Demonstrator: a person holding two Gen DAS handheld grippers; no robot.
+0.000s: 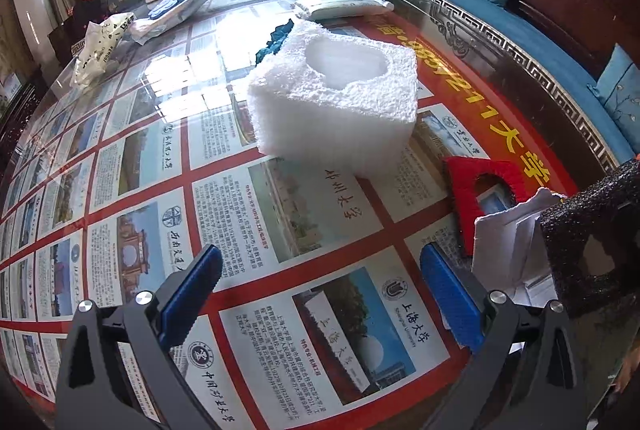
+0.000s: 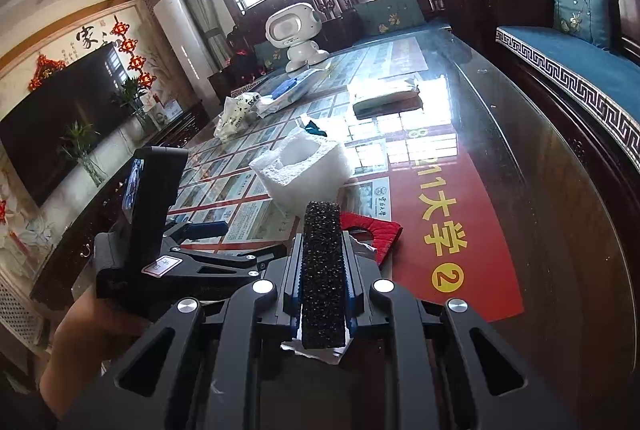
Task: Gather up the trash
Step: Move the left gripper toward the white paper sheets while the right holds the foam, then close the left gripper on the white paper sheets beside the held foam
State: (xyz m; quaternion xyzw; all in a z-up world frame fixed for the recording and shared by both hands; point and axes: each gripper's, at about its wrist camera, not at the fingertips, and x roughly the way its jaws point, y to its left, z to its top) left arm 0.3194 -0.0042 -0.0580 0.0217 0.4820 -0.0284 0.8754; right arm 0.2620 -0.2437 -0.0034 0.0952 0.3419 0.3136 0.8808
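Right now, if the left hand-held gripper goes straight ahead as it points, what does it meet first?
Probably the glass tabletop just short of the white foam block; the left hand-held gripper is open and empty, though depth is unclear.

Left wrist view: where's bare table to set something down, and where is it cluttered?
Free: the glass table between the white foam block and the open left tool. Crowded: on the right, where the red piece, white paper and black foam bunch together.
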